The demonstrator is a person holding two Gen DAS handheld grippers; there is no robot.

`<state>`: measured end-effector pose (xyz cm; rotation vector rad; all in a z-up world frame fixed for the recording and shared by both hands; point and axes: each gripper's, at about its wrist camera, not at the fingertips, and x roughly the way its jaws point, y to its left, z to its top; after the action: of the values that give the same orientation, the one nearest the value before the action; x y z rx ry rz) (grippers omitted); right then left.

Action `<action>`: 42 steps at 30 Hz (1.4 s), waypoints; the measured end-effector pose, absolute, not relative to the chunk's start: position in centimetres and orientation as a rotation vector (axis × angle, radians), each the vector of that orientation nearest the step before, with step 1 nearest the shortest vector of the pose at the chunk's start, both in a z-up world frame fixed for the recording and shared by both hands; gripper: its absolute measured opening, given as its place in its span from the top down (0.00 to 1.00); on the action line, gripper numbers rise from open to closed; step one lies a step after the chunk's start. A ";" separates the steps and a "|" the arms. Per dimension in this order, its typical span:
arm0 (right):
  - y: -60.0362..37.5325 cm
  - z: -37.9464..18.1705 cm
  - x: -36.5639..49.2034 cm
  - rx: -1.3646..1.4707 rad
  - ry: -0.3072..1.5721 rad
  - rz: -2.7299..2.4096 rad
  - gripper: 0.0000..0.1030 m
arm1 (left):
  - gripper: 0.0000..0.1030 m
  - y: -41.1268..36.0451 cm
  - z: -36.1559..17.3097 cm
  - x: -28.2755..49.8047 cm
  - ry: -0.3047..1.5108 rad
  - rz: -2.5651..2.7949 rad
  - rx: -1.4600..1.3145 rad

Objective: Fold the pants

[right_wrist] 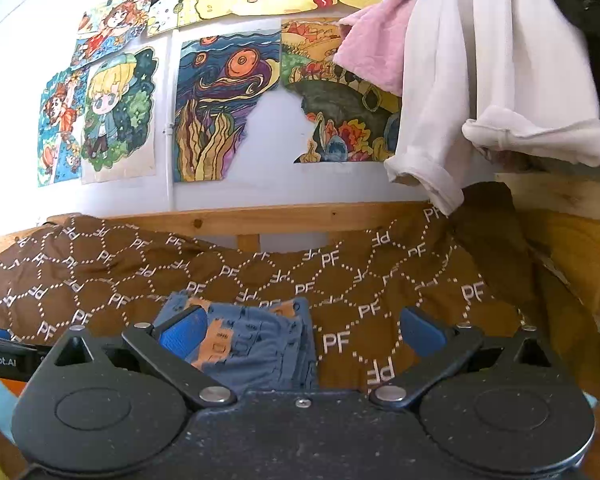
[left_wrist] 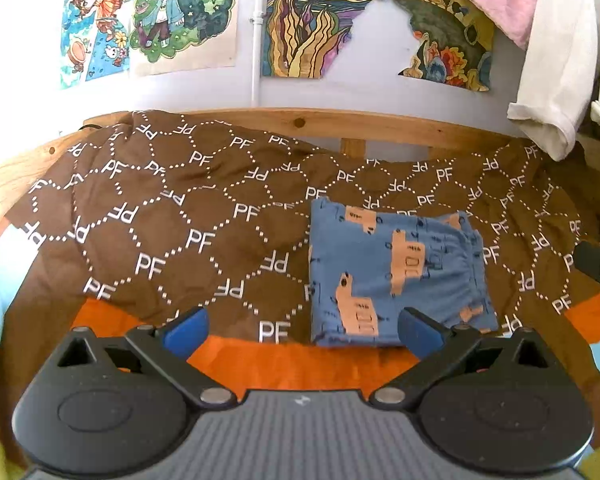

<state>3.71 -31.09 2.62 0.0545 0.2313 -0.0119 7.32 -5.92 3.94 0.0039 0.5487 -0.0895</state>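
The blue pants [left_wrist: 396,276] with orange llama prints lie folded into a compact rectangle on the brown "PF" blanket [left_wrist: 172,220]. My left gripper [left_wrist: 302,330] hovers open just in front of the bundle, its right blue pad near the bundle's near edge, nothing held. In the right wrist view the same folded pants [right_wrist: 256,344] sit low and left of centre. My right gripper [right_wrist: 302,330] is open above them, its left pad over the fabric, gripping nothing. The other gripper's black body [right_wrist: 4,358] shows at the left edge.
A wooden bed rail [left_wrist: 340,124] runs behind the blanket, with drawings taped on the wall [right_wrist: 112,116] above. White and pink garments [right_wrist: 480,80] hang at the upper right. An orange sheet [left_wrist: 300,364] lies near the front edge.
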 end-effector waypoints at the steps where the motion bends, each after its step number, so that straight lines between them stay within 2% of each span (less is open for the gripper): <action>1: -30.9 2.6 3.2 0.051 0.232 -0.011 0.01 | 0.00 -5.9 3.9 6.9 0.546 -0.094 0.006; 13: -29.7 1.3 -1.8 0.065 0.280 -0.009 0.01 | 0.00 -6.2 2.5 5.3 0.552 -0.114 0.090; 29: -29.9 -1.2 1.4 0.127 0.448 0.005 0.01 | 0.00 -5.1 0.0 6.4 0.633 -0.096 0.095; 42: -29.9 -1.3 1.3 0.104 0.461 -0.002 0.01 | 0.00 -5.1 -0.1 5.9 0.631 -0.104 0.107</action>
<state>1.34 -29.88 -1.31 0.1038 0.4614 -0.0023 5.90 -5.06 -0.06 0.1067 0.6305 -0.1037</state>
